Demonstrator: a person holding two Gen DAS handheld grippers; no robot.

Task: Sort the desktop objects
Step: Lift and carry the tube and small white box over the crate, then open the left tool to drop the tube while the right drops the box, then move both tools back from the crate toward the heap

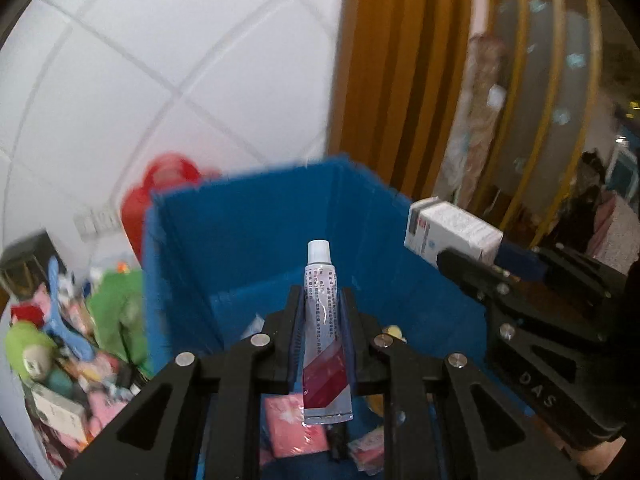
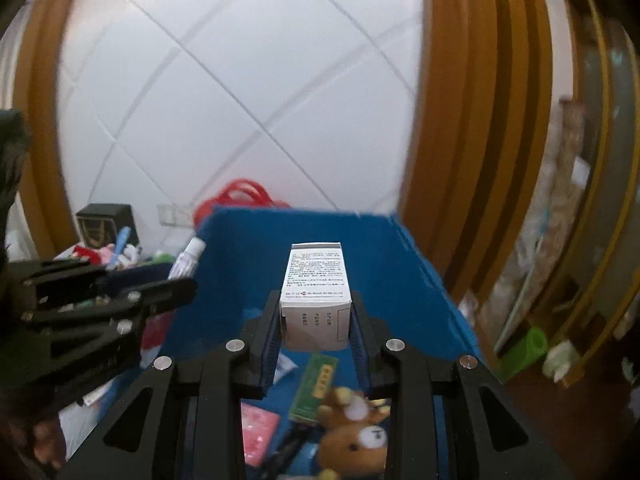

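Clamped between the left gripper's (image 1: pixel 322 300) blue-lined jaws is a small ointment tube (image 1: pixel 323 332), white cap pointing away from the camera and crimped end nearest the lens; the jaws sit tight on its sides. Beyond and below the fingertips opens a blue bin (image 1: pixel 240 240), and under the tube a pink packet (image 1: pixel 294 424) and other small items already lie on its floor. To the left of the claw, outside the bin wall, a heap of unsorted toys and bits (image 1: pixel 72 340) waits, a green plush among them. To the right of the claw, the right gripper (image 1: pixel 464 258) holds a white medicine box (image 1: pixel 452 232) over the bin's right edge. From the right wrist, that same medicine box (image 2: pixel 316 296) is pinched at its near end between the right gripper's (image 2: pixel 316 320) jaws, printed face up, pointing forward over the blue bin (image 2: pixel 380 248). Below the claw lie a brown bear plush (image 2: pixel 356 432), a green box (image 2: pixel 314 388) and a pink packet (image 2: pixel 258 428). Left of the claw, the left gripper (image 2: pixel 180 280) shows with its tube (image 2: pixel 186 260), and more clutter sits behind it. By my reading, sorting is well under way: several things are binned, two more are carried and not yet let go, and the pile outside remains.
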